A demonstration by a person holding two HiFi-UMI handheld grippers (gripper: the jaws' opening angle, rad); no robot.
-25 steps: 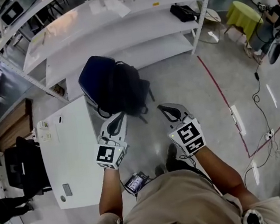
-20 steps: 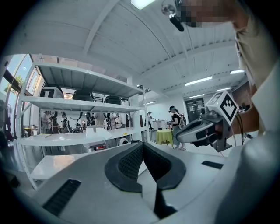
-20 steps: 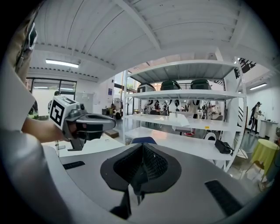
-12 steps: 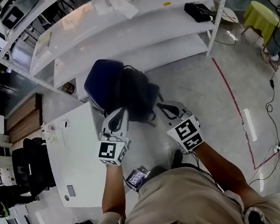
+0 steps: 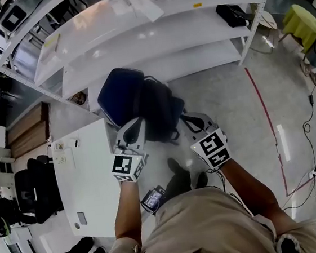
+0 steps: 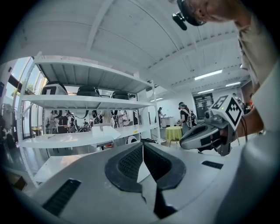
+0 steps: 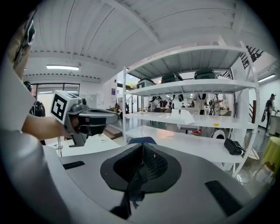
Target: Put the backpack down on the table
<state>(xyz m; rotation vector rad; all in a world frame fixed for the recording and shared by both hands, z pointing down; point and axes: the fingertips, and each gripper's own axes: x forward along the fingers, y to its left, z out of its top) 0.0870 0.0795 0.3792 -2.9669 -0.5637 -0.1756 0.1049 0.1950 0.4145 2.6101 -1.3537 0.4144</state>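
The backpack [image 5: 138, 105], dark blue on one side and black on the other, hung in the air off the far right corner of the white counter [image 5: 90, 176], over the floor and in front of the lowest board of the white shelf [image 5: 153, 33]. No part of it rested on the counter.

The left gripper [image 5: 131, 127] and the right gripper [image 5: 191, 119] were held side by side, both pointing at the backpack's near lower edge, the left at its blue half and the right at its black half.

In the right gripper view the jaws of the right gripper [image 7: 142, 148] were closed on a black strap [image 7: 133, 183], which ran down out of the pads. A bit of the blue fabric showed just past their tips.

In the left gripper view the jaws of the left gripper [image 6: 142, 146] met at the tips, with a pale wedge between the pads and a dark strip below them
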